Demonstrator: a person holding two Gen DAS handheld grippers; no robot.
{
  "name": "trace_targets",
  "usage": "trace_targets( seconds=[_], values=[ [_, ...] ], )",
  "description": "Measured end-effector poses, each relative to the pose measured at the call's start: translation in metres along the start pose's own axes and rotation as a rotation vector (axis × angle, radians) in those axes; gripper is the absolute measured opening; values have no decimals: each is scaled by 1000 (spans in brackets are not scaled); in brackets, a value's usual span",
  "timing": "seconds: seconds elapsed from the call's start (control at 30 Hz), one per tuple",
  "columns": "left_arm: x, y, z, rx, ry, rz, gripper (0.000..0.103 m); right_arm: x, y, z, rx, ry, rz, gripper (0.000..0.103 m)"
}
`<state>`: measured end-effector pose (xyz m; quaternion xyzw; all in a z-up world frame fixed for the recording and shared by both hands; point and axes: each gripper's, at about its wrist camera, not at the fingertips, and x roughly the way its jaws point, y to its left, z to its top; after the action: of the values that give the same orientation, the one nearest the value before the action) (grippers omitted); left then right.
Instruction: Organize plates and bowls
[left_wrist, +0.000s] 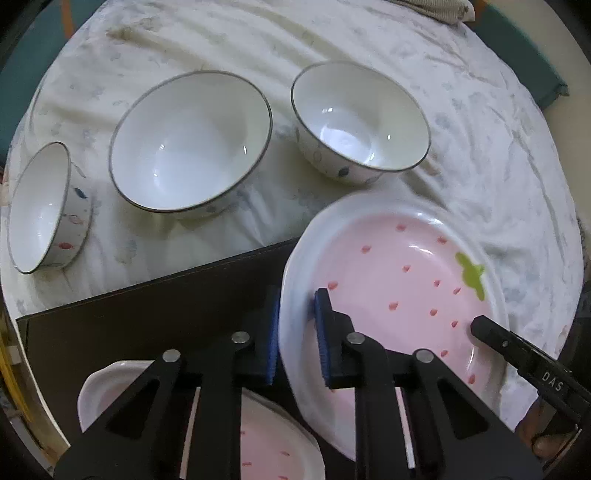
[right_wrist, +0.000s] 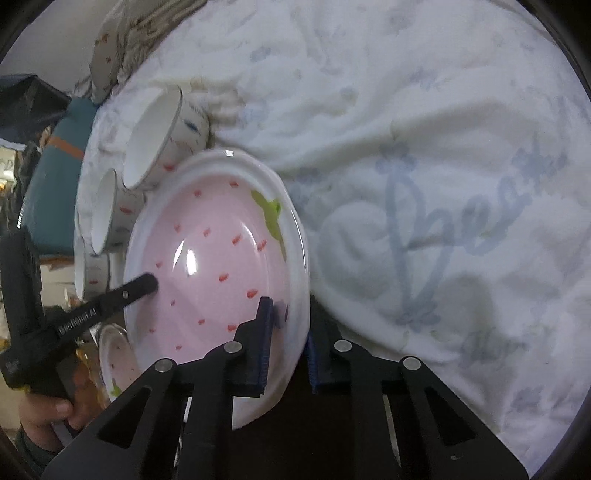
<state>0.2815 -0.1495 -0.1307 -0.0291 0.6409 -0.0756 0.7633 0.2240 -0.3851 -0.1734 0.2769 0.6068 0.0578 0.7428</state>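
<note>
A white bedsheet (left_wrist: 369, 44) with faint blue print covers the surface and fills most of both views. On it, lower right in the left wrist view and centre left in the right wrist view, a pink strawberry plate (left_wrist: 399, 280) with a white rim is held between the two tools. The left gripper (left_wrist: 295, 332) is clamped on the plate's near left rim, one blue pad under the rim and one on the pink face; the right gripper (right_wrist: 286, 343) is likewise clamped on the opposite rim, so each hand grips its own side and neither is nearer. In the right wrist view the plate appears tilted up off the sheet. A black board (left_wrist: 147, 317) lies at lower left of the left wrist view, with a second strawberry plate (left_wrist: 273, 443) on it at the bottom edge, just beside the held one; judged from this, the coming move is a short carry toward lower left, onto that plate. Three white bowls (left_wrist: 192, 144) stand in a row across the upper half of the left wrist view, well apart from the plates and untouched.
</note>
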Motion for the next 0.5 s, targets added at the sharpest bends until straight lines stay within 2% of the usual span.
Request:
trace_targets(
  seconds=[0.2,0.5],
  values=[
    [-17,0,-5,-2,-20,-9,13,-17,0,3,2,-36,52,15],
    [-46,9,-11,16,-57,-7,14,-30,19,2,-78,-76,56,15]
  ],
)
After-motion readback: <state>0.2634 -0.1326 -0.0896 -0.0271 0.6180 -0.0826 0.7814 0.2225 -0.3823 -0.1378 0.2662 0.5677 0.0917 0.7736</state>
